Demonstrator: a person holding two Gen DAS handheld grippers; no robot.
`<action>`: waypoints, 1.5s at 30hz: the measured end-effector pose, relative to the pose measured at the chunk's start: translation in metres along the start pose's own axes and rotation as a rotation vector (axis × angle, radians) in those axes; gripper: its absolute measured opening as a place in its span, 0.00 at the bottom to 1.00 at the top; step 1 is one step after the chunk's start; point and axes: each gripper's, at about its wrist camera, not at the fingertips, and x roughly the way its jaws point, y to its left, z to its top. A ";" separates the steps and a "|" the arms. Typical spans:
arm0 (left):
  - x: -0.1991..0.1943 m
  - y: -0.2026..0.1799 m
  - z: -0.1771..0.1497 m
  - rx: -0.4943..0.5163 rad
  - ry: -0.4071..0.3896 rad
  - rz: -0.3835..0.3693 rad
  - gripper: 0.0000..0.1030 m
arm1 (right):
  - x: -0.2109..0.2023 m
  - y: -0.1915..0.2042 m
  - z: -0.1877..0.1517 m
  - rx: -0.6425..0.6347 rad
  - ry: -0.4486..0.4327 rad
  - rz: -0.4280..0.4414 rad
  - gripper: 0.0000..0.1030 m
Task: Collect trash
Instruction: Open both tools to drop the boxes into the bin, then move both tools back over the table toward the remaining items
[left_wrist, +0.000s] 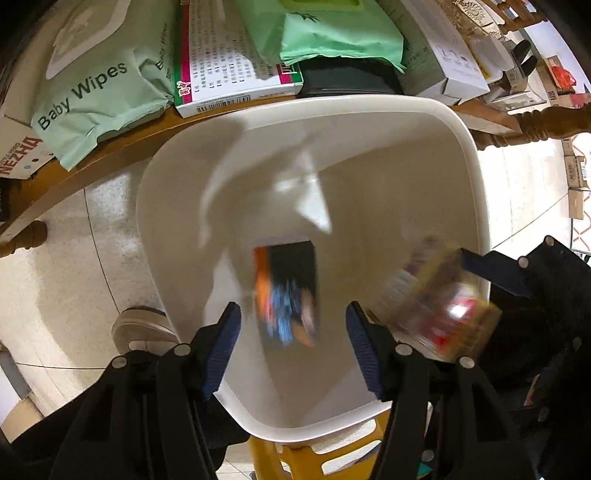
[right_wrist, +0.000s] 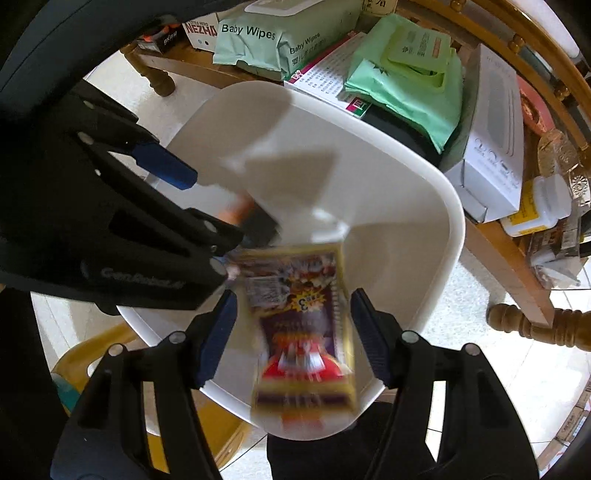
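Left gripper (left_wrist: 293, 347) is spread above the white bin (left_wrist: 476, 177), pads clear of a blurred dark wrapper (left_wrist: 288, 291) lying between them inside the bin. Right gripper (right_wrist: 293, 336) is likewise spread over the same bin (right_wrist: 448, 206), with a blurred yellow-and-red snack packet (right_wrist: 303, 332) between its fingers; contact cannot be told. Baby Wipes pack (left_wrist: 92, 92) lies on the wooden bench (left_wrist: 85, 162) just beyond the bin.

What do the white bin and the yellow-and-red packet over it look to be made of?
White square bin: likely smooth moulded plastic, judging by its rounded rim and soft sheen. Yellow-and-red printed packet: probably thin glossy film or foil; motion blur leaves this uncertain.
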 end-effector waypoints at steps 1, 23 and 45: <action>0.001 0.000 0.001 0.003 0.003 0.006 0.62 | 0.000 0.000 0.000 0.001 -0.002 0.001 0.72; -0.009 -0.020 -0.002 0.067 -0.035 0.114 0.83 | -0.008 0.001 0.004 0.019 -0.032 0.027 0.86; -0.305 -0.036 -0.089 0.370 -0.309 0.142 0.92 | -0.294 0.008 -0.018 -0.111 -0.305 0.034 0.92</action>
